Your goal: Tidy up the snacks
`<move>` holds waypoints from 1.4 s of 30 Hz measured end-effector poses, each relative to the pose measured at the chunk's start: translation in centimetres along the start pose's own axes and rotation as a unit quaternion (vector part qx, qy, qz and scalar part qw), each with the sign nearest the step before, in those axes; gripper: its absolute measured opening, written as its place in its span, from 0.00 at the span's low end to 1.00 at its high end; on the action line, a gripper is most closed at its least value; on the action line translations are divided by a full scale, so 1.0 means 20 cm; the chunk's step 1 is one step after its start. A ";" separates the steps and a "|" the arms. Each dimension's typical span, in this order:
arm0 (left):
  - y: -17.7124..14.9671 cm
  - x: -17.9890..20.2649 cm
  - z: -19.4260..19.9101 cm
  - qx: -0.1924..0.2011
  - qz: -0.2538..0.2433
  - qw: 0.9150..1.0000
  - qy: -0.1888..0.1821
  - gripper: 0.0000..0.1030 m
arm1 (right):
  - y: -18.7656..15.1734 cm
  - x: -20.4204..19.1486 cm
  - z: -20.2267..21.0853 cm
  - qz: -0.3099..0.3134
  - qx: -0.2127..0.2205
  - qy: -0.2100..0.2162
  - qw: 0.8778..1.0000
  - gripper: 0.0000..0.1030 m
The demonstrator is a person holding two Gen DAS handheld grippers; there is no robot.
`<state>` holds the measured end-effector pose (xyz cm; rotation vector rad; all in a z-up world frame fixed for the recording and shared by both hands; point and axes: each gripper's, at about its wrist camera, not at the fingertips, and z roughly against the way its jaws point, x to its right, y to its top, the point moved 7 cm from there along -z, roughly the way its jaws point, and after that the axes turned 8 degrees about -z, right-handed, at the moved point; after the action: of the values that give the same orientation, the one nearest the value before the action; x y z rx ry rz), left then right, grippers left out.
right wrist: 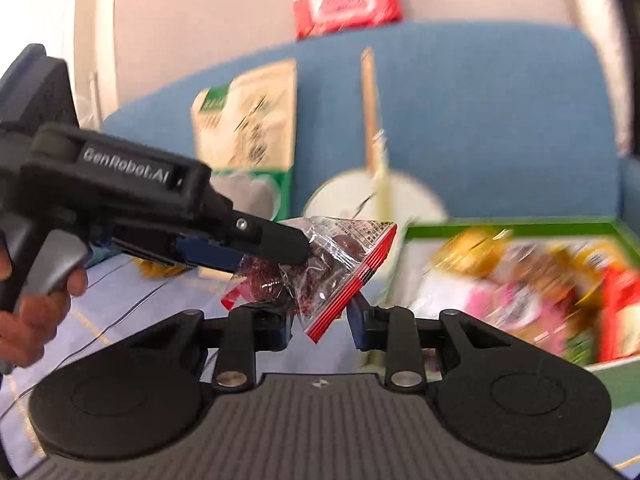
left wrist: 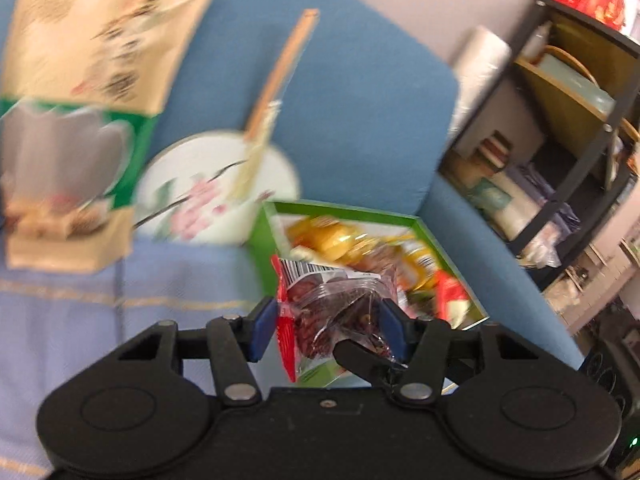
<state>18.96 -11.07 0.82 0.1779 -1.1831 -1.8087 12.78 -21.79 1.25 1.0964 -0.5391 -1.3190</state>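
A clear snack bag (left wrist: 332, 304) with a red striped edge and dark red pieces inside hangs in the air. My left gripper (left wrist: 328, 328) has it across wide jaws, with both blue pads against its sides, so it is shut on the bag. In the right wrist view this left gripper (right wrist: 272, 260) comes in from the left, tips on the bag (right wrist: 332, 256). My right gripper (right wrist: 322, 326) stands half closed around the bag's lower corner, with cloth showing beside one pad. Behind is a green box (left wrist: 348, 210) of mixed snacks, blurred in the right wrist view (right wrist: 500, 226).
A tan and green pouch (left wrist: 100, 40) and a round painted fan (left wrist: 216, 188) lean on the blue sofa back (left wrist: 360, 100). A pale blue cloth (left wrist: 120, 320) covers the seat. A black shelf (left wrist: 580, 120) stands at the right. A red pack (right wrist: 344, 0) lies on the sofa top.
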 end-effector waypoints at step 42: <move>-0.29 0.24 0.10 -0.012 -0.037 0.976 0.214 1.00 | -0.14 0.30 0.37 -0.058 -0.031 -0.250 0.966 1.00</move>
<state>11.60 -12.95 -0.97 0.5726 -0.8560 -1.7343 6.58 -29.50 0.59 0.7471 -0.8066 -1.7167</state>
